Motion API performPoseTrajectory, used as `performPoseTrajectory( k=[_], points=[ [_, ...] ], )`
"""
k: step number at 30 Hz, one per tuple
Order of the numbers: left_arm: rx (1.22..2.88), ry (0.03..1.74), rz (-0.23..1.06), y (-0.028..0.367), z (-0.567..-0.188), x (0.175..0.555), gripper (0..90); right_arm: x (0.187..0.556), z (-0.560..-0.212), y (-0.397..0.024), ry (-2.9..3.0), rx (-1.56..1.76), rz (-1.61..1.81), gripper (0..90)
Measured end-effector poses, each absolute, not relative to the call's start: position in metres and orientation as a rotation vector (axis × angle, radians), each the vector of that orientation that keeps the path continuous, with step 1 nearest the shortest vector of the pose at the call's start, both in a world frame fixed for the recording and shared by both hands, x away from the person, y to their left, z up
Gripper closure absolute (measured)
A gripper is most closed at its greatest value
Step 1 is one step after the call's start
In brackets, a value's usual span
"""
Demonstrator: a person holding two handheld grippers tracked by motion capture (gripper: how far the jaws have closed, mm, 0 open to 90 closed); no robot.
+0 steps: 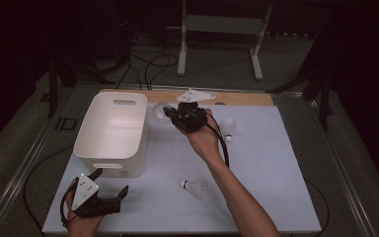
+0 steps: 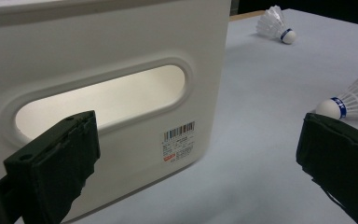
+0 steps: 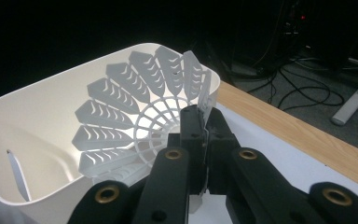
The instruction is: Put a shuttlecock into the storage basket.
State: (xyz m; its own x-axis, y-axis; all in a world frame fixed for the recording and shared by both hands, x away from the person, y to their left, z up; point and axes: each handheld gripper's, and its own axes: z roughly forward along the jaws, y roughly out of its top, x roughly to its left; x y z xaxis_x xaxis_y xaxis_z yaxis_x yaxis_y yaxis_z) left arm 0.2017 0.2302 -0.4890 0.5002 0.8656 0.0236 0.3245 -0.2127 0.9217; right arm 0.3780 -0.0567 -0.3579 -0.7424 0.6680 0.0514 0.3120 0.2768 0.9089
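Observation:
My right gripper [image 1: 170,116] is shut on the rim of a white plastic shuttlecock's skirt [image 1: 159,112], held above the table just right of the white bin [image 1: 111,165]. In the right gripper view the jaws [image 3: 204,126] pinch the skirt edge of the shuttlecock [image 3: 130,98], with the bin's open top [image 3: 37,116] behind it. My left gripper [image 1: 111,181] stands open near the table's front left corner, facing the bin's near wall [image 2: 121,37] and its handle slot, nothing between its jaws [image 2: 198,140].
Two more shuttlecocks lie on the white mat: one at front centre [image 1: 193,186] [image 2: 349,100], one to the right of my right hand [image 1: 228,129] [image 2: 276,23]. A wooden strip [image 1: 237,98] [image 3: 284,126] borders the mat's far edge. Cables and a stand are on the floor beyond.

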Motion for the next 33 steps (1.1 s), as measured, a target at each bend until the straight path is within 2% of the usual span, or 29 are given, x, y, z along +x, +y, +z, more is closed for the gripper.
performPoseTrajectory(
  k=[33],
  points=[
    [1.778,1.005,0.695,0.23,-0.489,0.202,0.0,0.374,-0.362,-0.037,2.239,0.857,1.457,88.1]
  ],
)
